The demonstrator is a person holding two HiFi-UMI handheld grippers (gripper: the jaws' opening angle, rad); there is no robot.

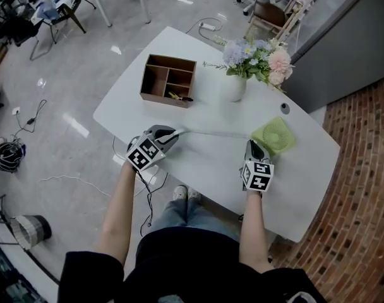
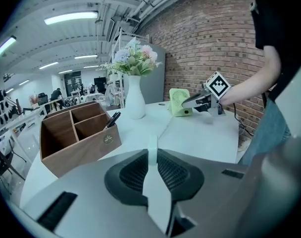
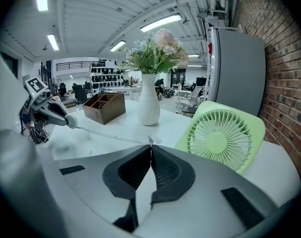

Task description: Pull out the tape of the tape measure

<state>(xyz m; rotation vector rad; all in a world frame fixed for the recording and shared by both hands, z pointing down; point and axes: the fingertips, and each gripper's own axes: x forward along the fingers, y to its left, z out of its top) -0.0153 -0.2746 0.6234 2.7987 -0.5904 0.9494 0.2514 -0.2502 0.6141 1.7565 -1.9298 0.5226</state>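
A small white tape measure case (image 1: 177, 133) sits between the jaws of my left gripper (image 1: 173, 136), which is shut on it near the table's front left edge. In the left gripper view the case (image 2: 151, 151) shows as a white strip squeezed between the dark pads. A thin tape (image 1: 214, 132) runs from the case, low over the white table (image 1: 204, 166), to my right gripper (image 1: 251, 145). In the right gripper view the right gripper (image 3: 150, 148) is shut on the tape's end, and the tape (image 3: 106, 134) stretches back to the case (image 3: 71, 121).
A wooden organiser box (image 1: 168, 79) holding pens stands at the back left. A white vase of flowers (image 1: 235, 87) is behind the tape. A green fan (image 1: 274, 136) lies just right of the right gripper. The table's front edge runs close under both grippers.
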